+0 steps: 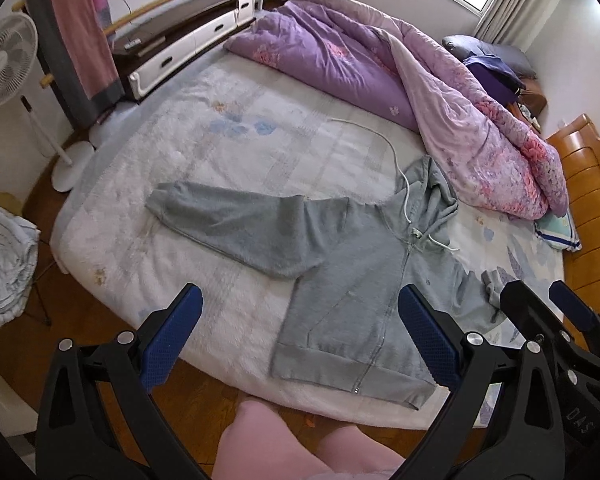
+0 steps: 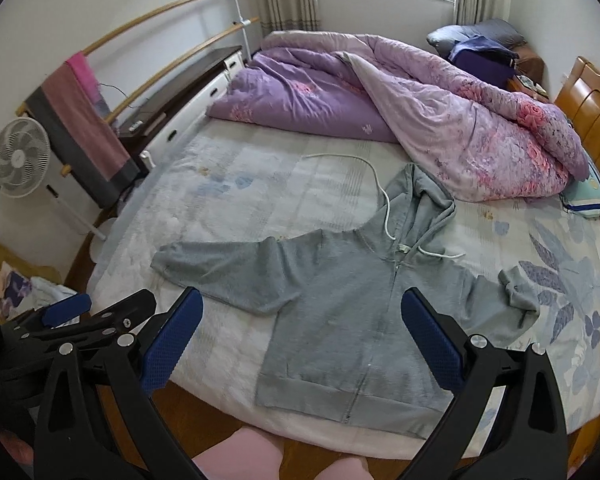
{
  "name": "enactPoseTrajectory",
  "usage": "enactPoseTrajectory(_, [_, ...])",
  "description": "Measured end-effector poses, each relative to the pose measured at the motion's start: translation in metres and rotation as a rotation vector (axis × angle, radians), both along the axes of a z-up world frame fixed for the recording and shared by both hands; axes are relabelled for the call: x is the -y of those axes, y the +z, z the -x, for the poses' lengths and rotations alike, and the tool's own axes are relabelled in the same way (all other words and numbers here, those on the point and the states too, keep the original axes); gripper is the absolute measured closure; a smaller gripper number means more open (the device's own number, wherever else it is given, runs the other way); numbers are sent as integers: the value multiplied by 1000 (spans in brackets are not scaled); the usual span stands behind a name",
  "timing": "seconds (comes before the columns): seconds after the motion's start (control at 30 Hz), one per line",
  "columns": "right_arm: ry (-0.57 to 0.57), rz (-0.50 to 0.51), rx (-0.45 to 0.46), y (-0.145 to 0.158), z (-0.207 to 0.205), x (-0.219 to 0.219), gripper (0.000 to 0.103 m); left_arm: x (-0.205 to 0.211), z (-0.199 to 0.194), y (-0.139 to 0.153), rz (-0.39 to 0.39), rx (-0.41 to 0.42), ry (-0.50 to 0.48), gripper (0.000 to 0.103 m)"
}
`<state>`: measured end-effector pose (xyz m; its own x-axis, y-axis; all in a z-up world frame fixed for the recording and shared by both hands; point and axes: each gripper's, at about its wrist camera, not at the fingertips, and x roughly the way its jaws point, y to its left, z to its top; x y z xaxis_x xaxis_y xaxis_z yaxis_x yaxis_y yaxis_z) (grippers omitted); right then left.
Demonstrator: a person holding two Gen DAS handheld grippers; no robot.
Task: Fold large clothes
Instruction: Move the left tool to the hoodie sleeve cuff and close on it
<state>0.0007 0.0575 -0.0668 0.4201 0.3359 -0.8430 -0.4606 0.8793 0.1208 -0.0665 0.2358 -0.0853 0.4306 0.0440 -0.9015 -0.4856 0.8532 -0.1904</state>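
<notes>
Hoodie flat on bed, purple quilt beyond hood, grippers apart

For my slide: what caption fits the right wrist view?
Open right tongs above a grey hoodie spread on the bed.

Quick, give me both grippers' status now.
Left gripper: open, holding nothing, above the grey hoodie.
Right gripper: open, holding nothing.
</notes>
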Motion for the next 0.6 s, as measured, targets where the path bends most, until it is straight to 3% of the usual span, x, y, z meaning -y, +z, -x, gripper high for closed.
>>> enactPoseTrajectory(0.17, [-29,66,-64,-37,-5,-61,7,-61,-8,-45,77,-43,4,5])
enactPoseTrajectory(0.43, [0,101,-162,-102,-10,-142,7,-134,-23,-126,125,-140,-9,5])
enactPoseTrajectory(0.6, [-1,170,-199,-147,-22,-181,7,-191,-30,-182,216,-169,97,5])
